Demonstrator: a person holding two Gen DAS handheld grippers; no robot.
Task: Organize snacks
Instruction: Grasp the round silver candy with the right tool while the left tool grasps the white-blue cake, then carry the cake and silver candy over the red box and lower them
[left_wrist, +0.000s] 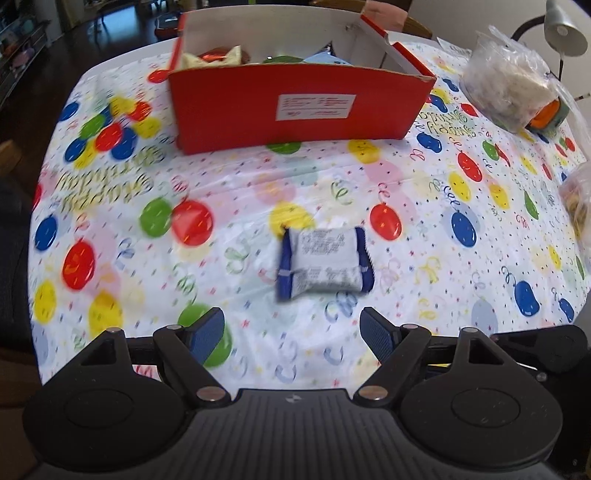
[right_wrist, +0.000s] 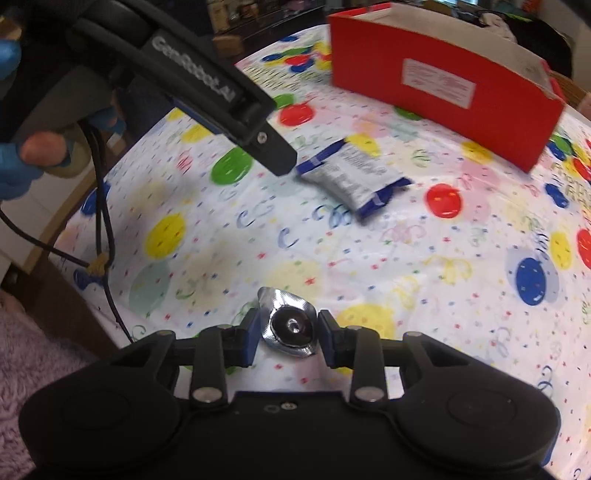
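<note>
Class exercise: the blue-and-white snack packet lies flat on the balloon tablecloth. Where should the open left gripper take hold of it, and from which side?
Grip the blue-and-white packet across its puffy white middle, coming down from above. It lies flat with crimped blue ends to either side, so probably turn the left gripper to close on the long edges. Nothing crowds it; the red box stands well behind.

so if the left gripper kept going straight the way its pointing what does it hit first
Most likely the blue and white snack packet, lying just ahead of the open left gripper on the tablecloth. Depth is unclear, so it might meet the cloth just short of it.
</note>
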